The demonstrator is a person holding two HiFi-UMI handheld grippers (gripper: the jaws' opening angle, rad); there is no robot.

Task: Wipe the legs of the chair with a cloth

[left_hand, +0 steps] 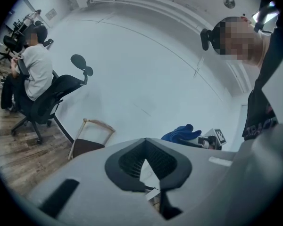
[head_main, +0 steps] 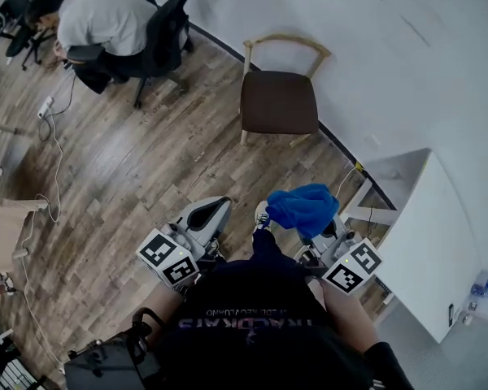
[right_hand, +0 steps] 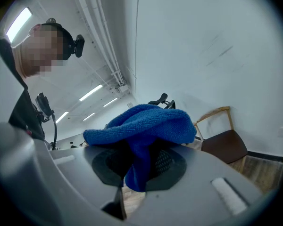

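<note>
Your right gripper point(right_hand: 137, 167), clamped on the blue terry cloth point(right_hand: 146, 124), should stroke each leg of the brown-seated wooden chair point(head_main: 278, 102) lengthwise.

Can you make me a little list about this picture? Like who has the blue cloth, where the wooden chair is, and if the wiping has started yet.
Cloth: blue cloth, pinched in the right gripper and bunched over its jaws
Left gripper: jaws together, nothing in them
Chair: wooden chair with a brown seat, standing by the white wall, ahead of both grippers
Wiping: not started; the cloth is apart from the chair's legs
Also there: a person sitting in a black office chair further off
</note>
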